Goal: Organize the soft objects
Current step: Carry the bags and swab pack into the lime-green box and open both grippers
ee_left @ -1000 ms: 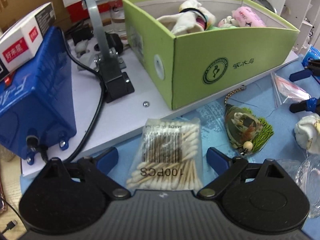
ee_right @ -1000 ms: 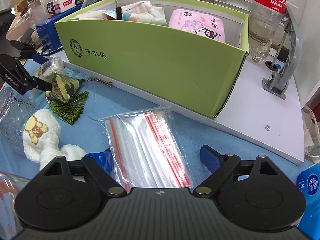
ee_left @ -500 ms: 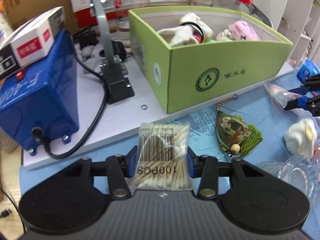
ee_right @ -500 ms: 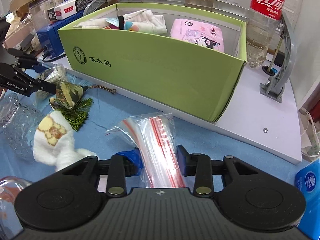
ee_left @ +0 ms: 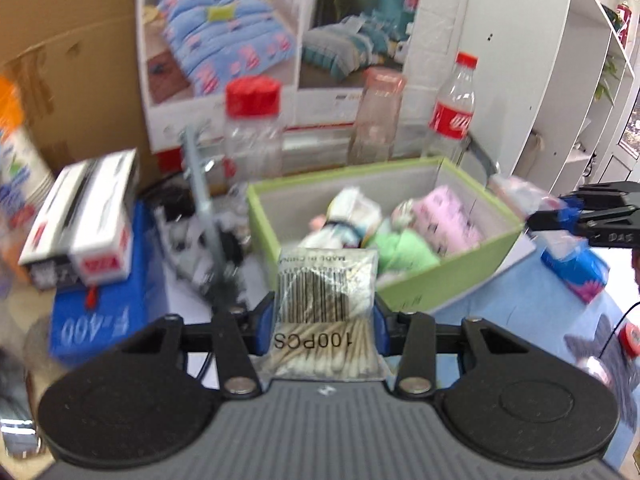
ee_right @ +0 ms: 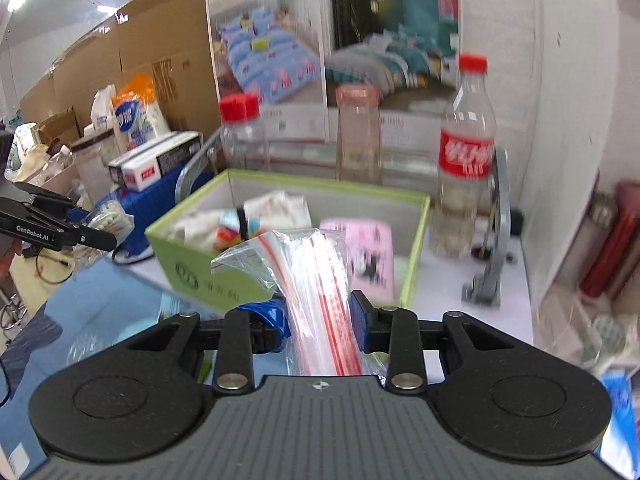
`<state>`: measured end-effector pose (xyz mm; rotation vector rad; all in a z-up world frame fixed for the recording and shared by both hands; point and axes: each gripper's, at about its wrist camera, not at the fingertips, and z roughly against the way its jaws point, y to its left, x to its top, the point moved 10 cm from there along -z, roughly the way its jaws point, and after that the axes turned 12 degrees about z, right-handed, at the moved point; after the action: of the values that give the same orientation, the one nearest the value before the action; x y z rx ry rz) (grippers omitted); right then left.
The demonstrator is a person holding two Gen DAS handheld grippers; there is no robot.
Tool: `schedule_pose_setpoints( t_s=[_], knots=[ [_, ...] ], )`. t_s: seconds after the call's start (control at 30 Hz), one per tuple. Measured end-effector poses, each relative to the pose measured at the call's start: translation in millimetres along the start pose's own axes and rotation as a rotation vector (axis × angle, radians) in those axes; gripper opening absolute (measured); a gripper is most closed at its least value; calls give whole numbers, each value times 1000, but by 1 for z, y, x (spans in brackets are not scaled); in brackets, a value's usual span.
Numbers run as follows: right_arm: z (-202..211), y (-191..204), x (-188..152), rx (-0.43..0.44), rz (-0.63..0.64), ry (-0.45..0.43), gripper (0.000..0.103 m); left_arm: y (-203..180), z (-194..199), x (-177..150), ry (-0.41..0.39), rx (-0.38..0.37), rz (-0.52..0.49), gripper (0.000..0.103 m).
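Note:
My left gripper [ee_left: 324, 320] is shut on a clear pack of cotton swabs [ee_left: 326, 312], held up in the air in front of the green box [ee_left: 452, 276]. My right gripper [ee_right: 320, 316] is shut on a stack of red-striped zip bags [ee_right: 316, 280], also lifted, just before the same green box [ee_right: 180, 264]. Inside the box lie a pink tissue pack [ee_left: 444, 216], a green cloth [ee_left: 404, 248] and rolled white socks [ee_left: 348, 216]. Each gripper shows at the edge of the other's view, the right gripper [ee_left: 576, 210] with its bags and the left gripper [ee_right: 102, 236] with its swabs.
A blue sealing machine [ee_left: 100, 308] with a carton on top stands left of the box. Three bottles [ee_right: 466, 168] line the back wall. A grey metal stand [ee_right: 494, 260] rises right of the box. A blue tissue pack [ee_left: 576, 268] lies on the blue cloth.
Both grippers closed on their packs, the swabs and the zip bags, then rose off the blue cloth. The views now tilt up over the box toward the back wall.

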<state>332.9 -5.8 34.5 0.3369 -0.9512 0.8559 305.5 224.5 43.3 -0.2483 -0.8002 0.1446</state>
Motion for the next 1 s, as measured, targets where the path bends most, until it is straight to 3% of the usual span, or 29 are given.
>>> schedule_pose_setpoints(
  t_s=[0.2,0.43,0.47,0.5,0.53,0.67,0.87,1.0],
  knots=[
    [-50,-18,39,10,4,-5,16,-36,-59,46,26,-57,-12,44],
    [-97,-33,33,22,15,44,18,-48,-113,49,81,-54,-19,44],
    [-102,-34,30,21,16,49,21,-47,-117,48,83,-46,-24,48],
    [-106,-35,27,19,18,53,22,-47,-118,48,78,-37,-27,67],
    [-110,-36,24,16,17,57,22,-46,-119,49,68,-19,-28,78],
    [-115,-42,17,-10,-29,89,30,-47,-113,53,24,15,-55,79],
    [-89,-45,29,2,-124,-12,43,-51,-97,54,7,17,-69,80],
    [-73,-40,30,4,-129,-17,50,-53,-79,49,-12,29,-87,81]
  ],
)
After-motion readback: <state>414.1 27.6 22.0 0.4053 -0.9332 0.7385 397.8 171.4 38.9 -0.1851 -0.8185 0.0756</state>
